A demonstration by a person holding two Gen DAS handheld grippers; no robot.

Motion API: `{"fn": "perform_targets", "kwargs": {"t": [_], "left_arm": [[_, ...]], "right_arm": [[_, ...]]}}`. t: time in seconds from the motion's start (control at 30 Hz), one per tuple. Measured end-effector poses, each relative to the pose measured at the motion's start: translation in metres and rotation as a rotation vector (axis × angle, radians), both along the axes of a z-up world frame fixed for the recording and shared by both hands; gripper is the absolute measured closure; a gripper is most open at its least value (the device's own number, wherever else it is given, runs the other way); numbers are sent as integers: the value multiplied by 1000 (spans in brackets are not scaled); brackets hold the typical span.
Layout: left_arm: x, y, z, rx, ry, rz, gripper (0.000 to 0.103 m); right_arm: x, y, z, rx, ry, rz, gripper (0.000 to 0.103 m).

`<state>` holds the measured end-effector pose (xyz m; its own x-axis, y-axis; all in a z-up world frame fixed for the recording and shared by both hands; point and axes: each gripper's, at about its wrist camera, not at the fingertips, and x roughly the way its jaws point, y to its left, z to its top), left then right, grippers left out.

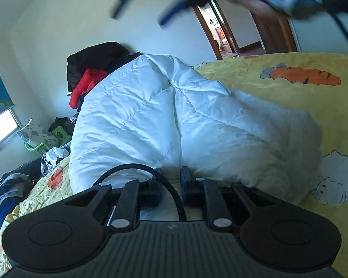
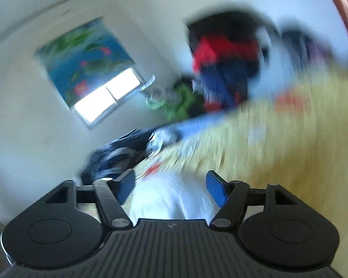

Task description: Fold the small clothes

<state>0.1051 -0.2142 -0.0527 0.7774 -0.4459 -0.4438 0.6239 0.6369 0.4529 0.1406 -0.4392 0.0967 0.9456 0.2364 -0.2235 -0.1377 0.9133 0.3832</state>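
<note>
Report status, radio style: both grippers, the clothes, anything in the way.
Left gripper nearly shut, nothing held. Right gripper open, empty, view blurred. White quilted garment heaped on yellow bedsheet. Clothes pile behind it.

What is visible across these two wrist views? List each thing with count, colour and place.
Puffy quilted white duvet: one, white, heaped on the bed directly ahead of the left gripper.
Yellow cartoon-print bedsheet: one, yellow with orange carrots and white animals, covering the bed.
Pile of dark and red clothes: one heap, black, red and blue, behind the duvet by the wall.
Green plastic basket: one, green, at the bed's left edge.
Blue floral window blind: one, blue, on the wall above the bright window.
Wooden doorway: one, brown, far wall.
Left gripper: black, nearly closed, nothing visibly held.
Right gripper: blue pads, open, over white fabric; view blurred.
</note>
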Motion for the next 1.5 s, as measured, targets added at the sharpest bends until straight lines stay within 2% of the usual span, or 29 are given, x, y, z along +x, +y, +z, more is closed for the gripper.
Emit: {"fn": "perform_targets", "kwargs": {"t": [0.03, 0.1, 0.17, 0.2, 0.23, 0.3, 0.33, 0.43, 0.6, 0.8, 0.9, 0.97, 1.03, 1.1, 1.17, 1.2, 1.23, 1.27, 1.3, 1.4, 1.43, 1.5], "left_arm": [[3, 4, 3, 1, -1, -2, 89], [1, 1, 3, 5, -4, -6, 89], [0, 1, 4, 3, -1, -6, 89], [-16, -3, 6, 0, 0, -6, 89], [-16, -1, 6, -3, -1, -7, 89], [-17, 1, 6, -13, 7, -16, 89], [-16, 1, 6, -25, 16, -20, 89], [-8, 1, 5, -58, 56, -23, 89], [0, 0, 2, -104, 93, -12, 89], [5, -2, -3, -83, 79, -17, 89], [5, 2, 7, -84, 98, -22, 89], [6, 10, 19, -104, 114, -5, 87], [1, 22, 32, -140, 108, 11, 86], [-5, 34, 45, -162, 85, 30, 85], [-7, 48, 58, -211, 79, 53, 76], [-5, 55, 63, -259, 86, 73, 65], [-2, 60, 66, -308, 98, 94, 50], [2, 64, 67, -359, 114, 108, 43], [5, 65, 65, -378, 123, 119, 39], [19, 51, 45, -307, 205, 119, 40], [21, 48, 39, -290, 226, 118, 40], [21, 43, 28, -288, 224, 116, 40]], "right_arm": [[2, 10, 8, -47, -19, 15, 24], [15, 24, 7, -49, 8, 133, 7], [39, 35, -11, -79, 121, 189, 10], [54, 39, -27, -110, 193, 189, 16], [66, 38, -48, -132, 263, 163, 17], [84, 31, -83, -125, 380, 147, 20], [89, 25, -102, -96, 407, 146, 20], [89, 10, -127, 3, 401, 152, 20], [88, 16, -138, -36, 385, 167, 19], [88, 14, -148, -29, 357, 144, 19], [83, 17, -134, -45, 374, 110, 16], [70, 12, -117, 35, 366, 58, 14], [49, 8, -100, 108, 302, 45, 14], [20, 8, -78, 116, 206, 43, 9], [-4, 13, -65, 112, 145, 55, 4], [-16, 16, -61, 135, 129, 78, 1], [-22, 17, -62, 174, 127, 105, 1], [-29, 18, -66, 248, 130, 147, 2], [-31, 18, -73, 309, 144, 176, 1], [-31, 16, -103, 440, 255, 186, 3], [-30, 15, -114, 437, 287, 174, 4], [-30, 11, -133, 444, 331, 149, 14]]}}
